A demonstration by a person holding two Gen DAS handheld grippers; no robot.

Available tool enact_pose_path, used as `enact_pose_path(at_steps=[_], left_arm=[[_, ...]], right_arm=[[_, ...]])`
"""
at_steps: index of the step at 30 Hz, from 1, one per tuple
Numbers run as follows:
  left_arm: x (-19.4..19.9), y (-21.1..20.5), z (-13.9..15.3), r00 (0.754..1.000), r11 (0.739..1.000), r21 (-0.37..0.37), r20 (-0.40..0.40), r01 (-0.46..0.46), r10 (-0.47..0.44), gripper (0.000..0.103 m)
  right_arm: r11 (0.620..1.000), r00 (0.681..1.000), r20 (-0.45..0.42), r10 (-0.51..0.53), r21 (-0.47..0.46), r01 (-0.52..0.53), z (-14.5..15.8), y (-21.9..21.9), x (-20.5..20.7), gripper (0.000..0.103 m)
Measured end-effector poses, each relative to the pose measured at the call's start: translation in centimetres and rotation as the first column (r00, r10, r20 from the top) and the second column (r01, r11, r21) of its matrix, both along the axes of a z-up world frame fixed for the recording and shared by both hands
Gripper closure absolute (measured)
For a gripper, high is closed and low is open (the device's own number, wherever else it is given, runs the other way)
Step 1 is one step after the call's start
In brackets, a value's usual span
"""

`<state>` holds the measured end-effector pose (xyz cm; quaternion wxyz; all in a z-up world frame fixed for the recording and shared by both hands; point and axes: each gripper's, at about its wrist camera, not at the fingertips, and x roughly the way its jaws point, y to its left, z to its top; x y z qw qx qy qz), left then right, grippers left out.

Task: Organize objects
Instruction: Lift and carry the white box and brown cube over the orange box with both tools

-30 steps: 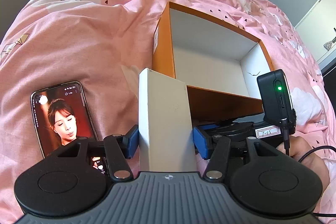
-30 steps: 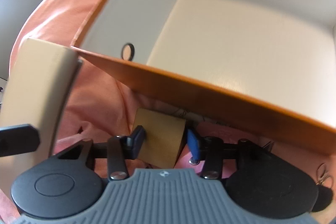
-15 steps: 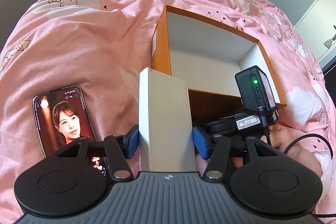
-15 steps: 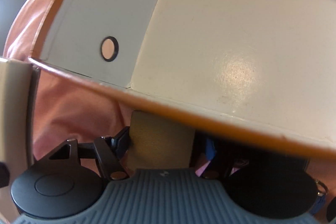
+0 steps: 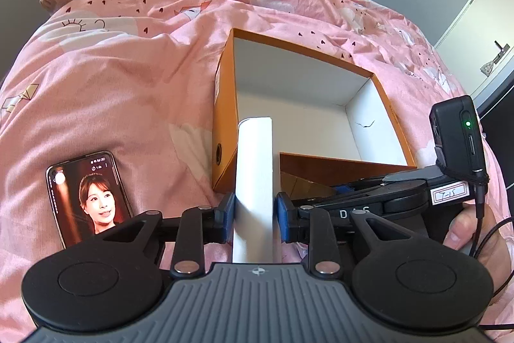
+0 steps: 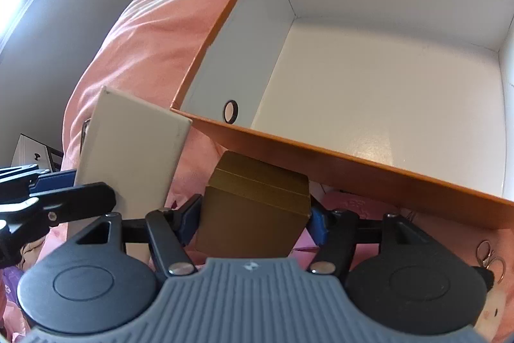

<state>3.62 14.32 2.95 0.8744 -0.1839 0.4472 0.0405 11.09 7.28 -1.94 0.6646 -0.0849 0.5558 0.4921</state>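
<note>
Standing upright, long axis vertical, the white box (image 5: 253,182) is clamped by the left claw (image 5: 253,216); the right claw (image 6: 253,216) grips a gold box (image 6: 253,201).

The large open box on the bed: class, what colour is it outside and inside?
The box is orange outside and white inside, clearest in the right wrist view.

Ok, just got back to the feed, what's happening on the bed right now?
Both grippers are loaded. The left gripper has its jaws shut on a white box, held upright near the corner of the orange box. The right gripper grips a gold box just outside its near wall. The orange box sits open on the pink duvet with nothing visible inside. A phone lies beside it, screen on.
</note>
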Motion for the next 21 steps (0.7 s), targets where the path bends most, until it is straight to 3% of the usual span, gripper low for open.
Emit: enact_pose_path(at_steps=[9, 13, 18, 21], left_arm=[[3.1, -1.2, 4.2, 0.99, 0.993, 0.079, 0.109, 0.085, -0.094, 0.073], [6.1, -1.1, 5.6, 0.981, 0.989, 0.084, 0.136, 0.125, -0.136, 0.073], [10.6, -2.3, 6.1, 0.968, 0.967, 0.148, 0.11, 0.207, -0.225, 0.073], [13.4, -2.7, 5.4, 0.965, 0.956, 0.157, 0.055, 0.247, -0.258, 0.073]], right_arm=[[0.989, 0.998, 0.058, -0.009, 0.146, 0.0, 7.1, -6.4, 1.9, 0.036], [0.98, 0.989, 0.137, -0.053, 0.196, 0.025, 10.2, -8.4, 3.6, 0.036], [0.974, 0.979, 0.173, -0.104, 0.215, 0.066, 11.0, -6.7, 6.3, 0.036], [0.974, 0.972, 0.19, -0.137, 0.203, 0.098, 10.7, -6.1, 8.2, 0.036]])
